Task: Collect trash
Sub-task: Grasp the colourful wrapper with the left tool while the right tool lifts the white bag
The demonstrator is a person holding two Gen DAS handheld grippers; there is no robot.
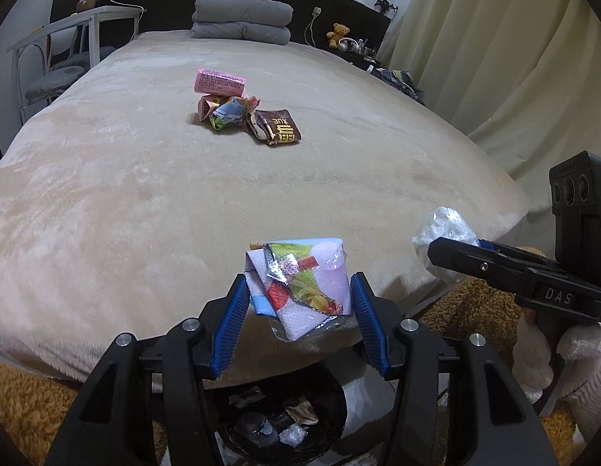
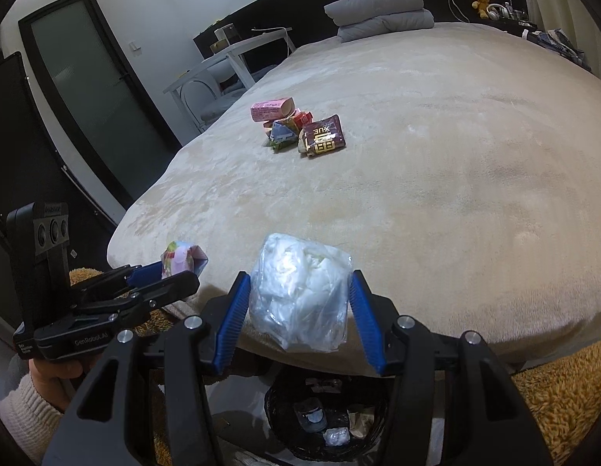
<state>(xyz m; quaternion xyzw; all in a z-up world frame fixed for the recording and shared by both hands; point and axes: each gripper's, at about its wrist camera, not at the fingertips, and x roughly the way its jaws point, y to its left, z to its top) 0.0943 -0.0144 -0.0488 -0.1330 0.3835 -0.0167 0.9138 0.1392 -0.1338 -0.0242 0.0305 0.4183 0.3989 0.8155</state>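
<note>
**Both grippers loaded, held over the foot of the bed above the bin**

Bed (image 1: 145,194): wide, covered in a beige plush blanket, fills most of both views. Folded grey bedding (image 1: 242,19) sits at the far end against a dark headboard. Cream curtain (image 1: 494,58) on the right side of the left wrist view; white side table (image 1: 79,19) on the left.

Bin (image 2: 327,419): round, black-lined, on the floor just below the bed's near edge, partly hidden behind the gripper frames. Several crumpled scraps lie inside.

Trash remaining on the blanket, mid-bed, in one tight cluster: pink carton (image 1: 219,80) at the back, crumpled multicoloured wrapper (image 1: 226,112) in front of it, brown packet (image 1: 275,127) with gold lettering just beside it on the right.

Left gripper (image 1: 298,291): blue pads clamped on a crumpled colourful wrapper (image 1: 300,275), pale lilac with fruit print and torn foil edges. It hangs above the bed edge, bin directly beneath.

Right gripper (image 2: 298,299): pads clamped on a clear plastic bag (image 2: 300,291) stuffed with white crumpled material, bulging up past the fingertips. It is also held over the bed's edge, with the bin below.

The two grippers are side by side, near each other, not touching.
</note>
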